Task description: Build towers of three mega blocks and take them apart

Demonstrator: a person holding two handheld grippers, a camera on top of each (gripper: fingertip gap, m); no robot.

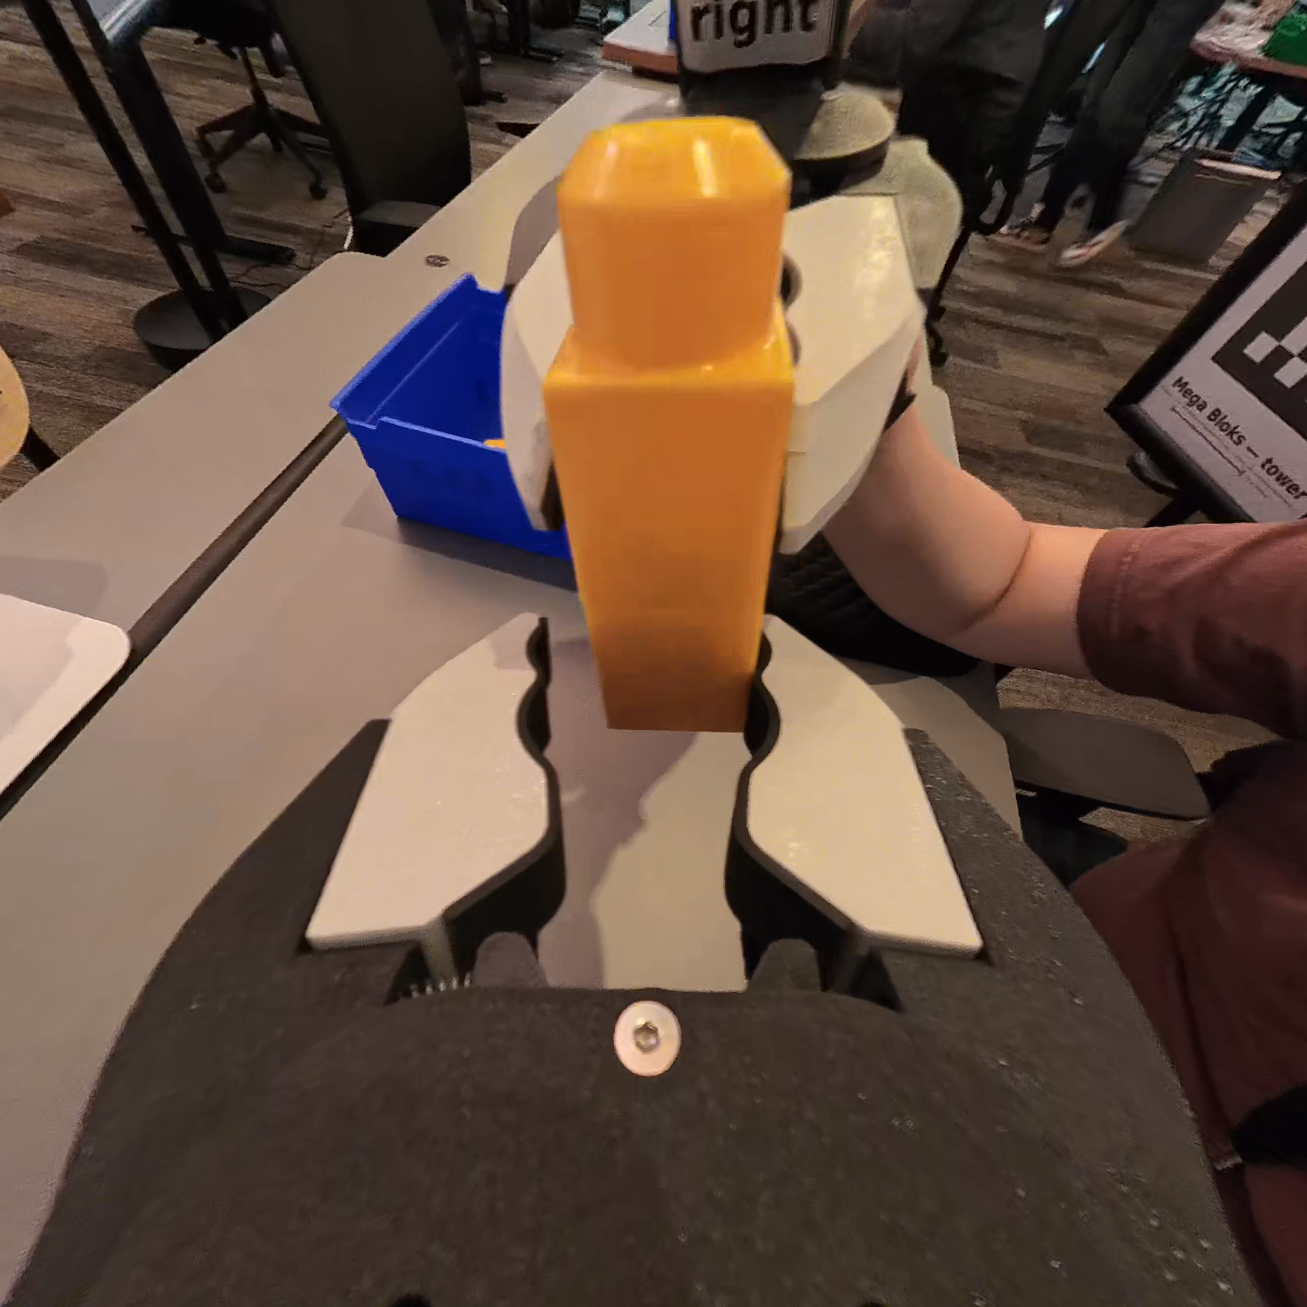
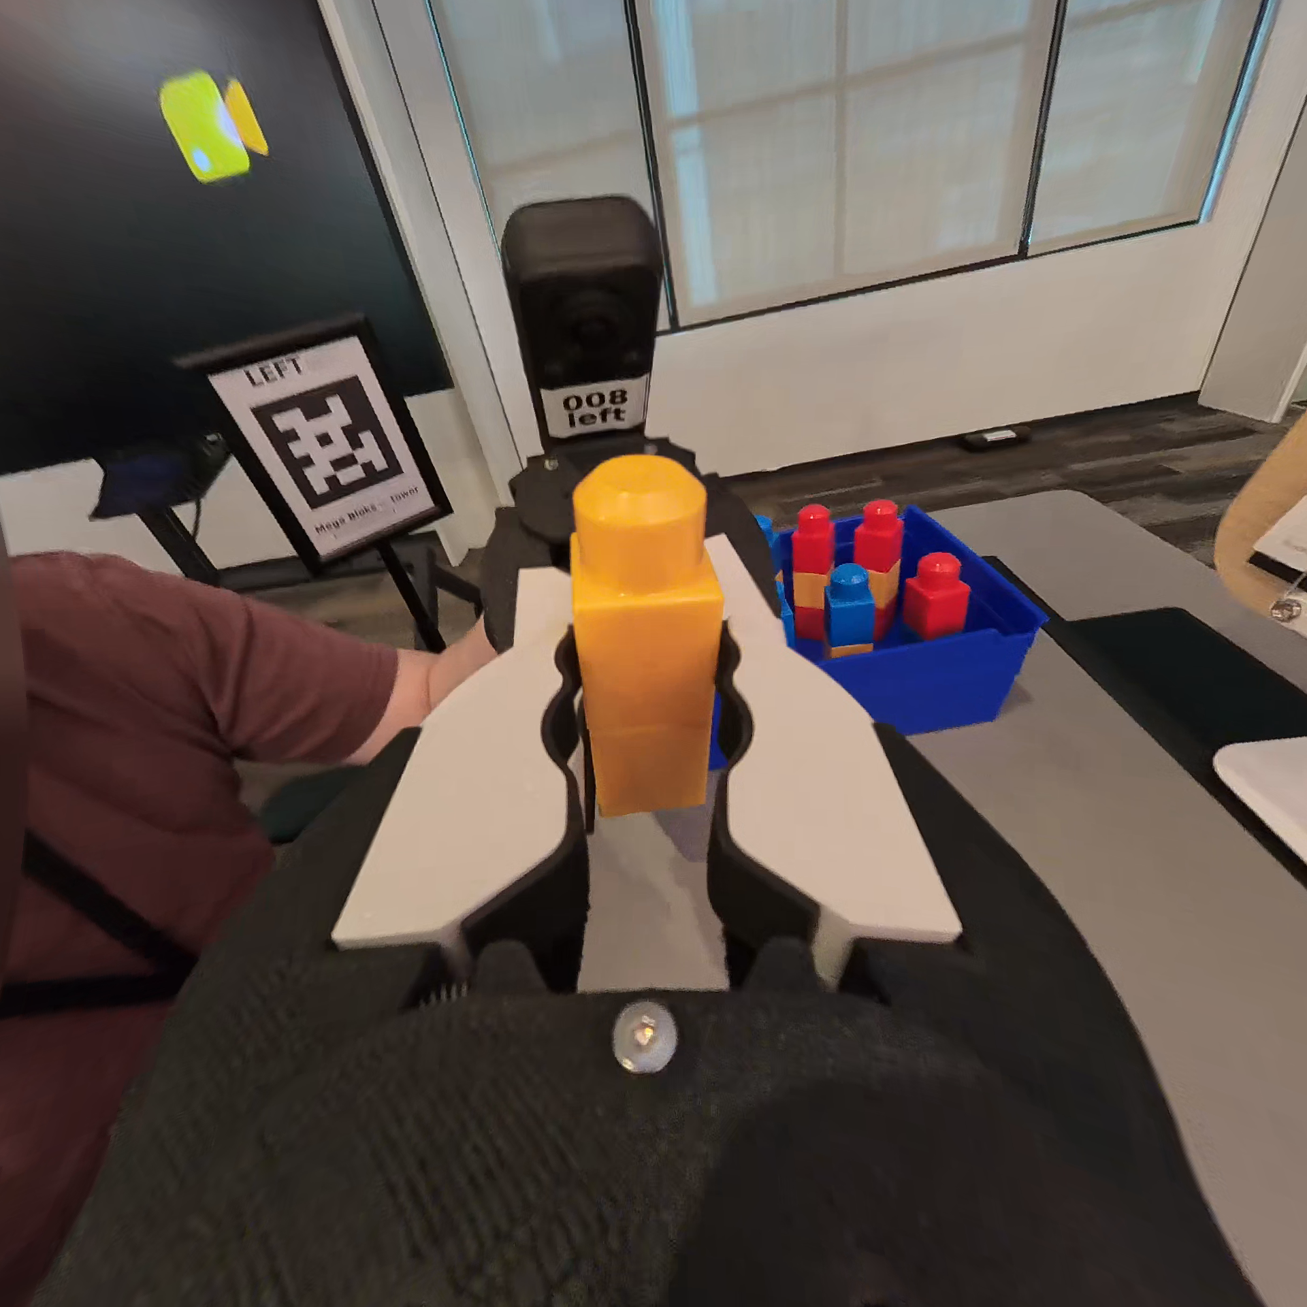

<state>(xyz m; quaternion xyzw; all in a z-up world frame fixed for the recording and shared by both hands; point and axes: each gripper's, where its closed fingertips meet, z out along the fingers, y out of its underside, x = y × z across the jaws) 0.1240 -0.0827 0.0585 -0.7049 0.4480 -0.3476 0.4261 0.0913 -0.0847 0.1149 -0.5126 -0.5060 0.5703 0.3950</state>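
Note:
A tower of orange mega blocks [image 1: 668,495] stands upright in the air between my two grippers, above the grey table [image 1: 247,636]. My right gripper [image 2: 647,651] is shut on the orange tower [image 2: 647,658], with both pads pressed on its sides. In the left wrist view the right gripper [image 1: 679,396] clamps the tower's upper part. My left gripper [image 1: 654,636] is open around the tower's bottom block. Its left finger [image 1: 495,679] stands clear of the block and its right finger [image 1: 813,679] lies against it. The left gripper's black body [image 2: 520,537] shows behind the tower.
A blue bin [image 2: 940,679] on the table holds several red, blue and orange block towers [image 2: 877,566]; it also shows in the left wrist view [image 1: 438,452]. A person's forearm [image 1: 955,537] reaches in from the right. A framed sign on a stand [image 2: 325,438] is beside the table. The tips of one gripper are about 6 centimeters away from the tips of the other.

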